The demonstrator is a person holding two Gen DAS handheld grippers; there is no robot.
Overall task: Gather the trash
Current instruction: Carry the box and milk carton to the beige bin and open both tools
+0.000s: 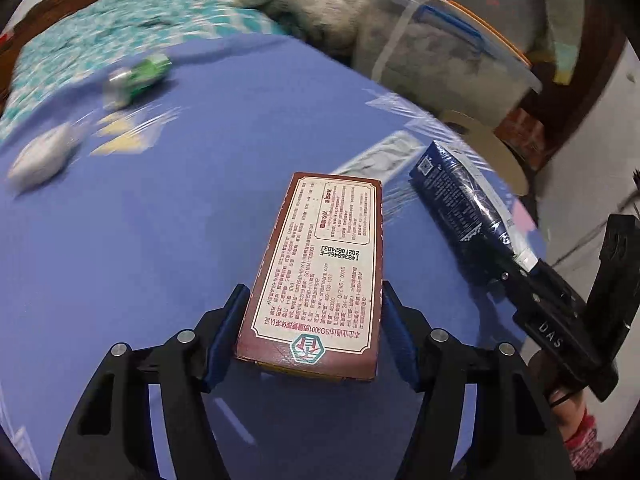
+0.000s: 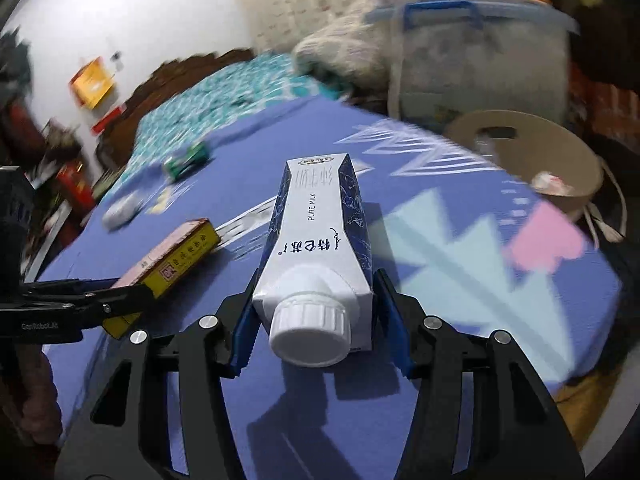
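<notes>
Blue patterned sheet (image 1: 168,216) spread over a bed, teal quilt (image 1: 80,40) bunched at the far end, lidded clear storage bin (image 2: 480,56) and round cardboard tub (image 2: 532,152) just past the edge. Left claw (image 1: 314,320) clamped on a brown medicine box (image 1: 320,264), printed back face up, blue pads (image 1: 228,336) pressed to both long sides. Right claw (image 2: 314,312) clamped on a blue-and-white milk carton (image 2: 316,236) marked PURE MILK, white screw cap (image 2: 310,330) toward the camera. Both items raised above the sheet, side by side. Farther off on the sheet, blurred: green can (image 1: 138,76), crumpled white scrap (image 1: 42,158).
</notes>
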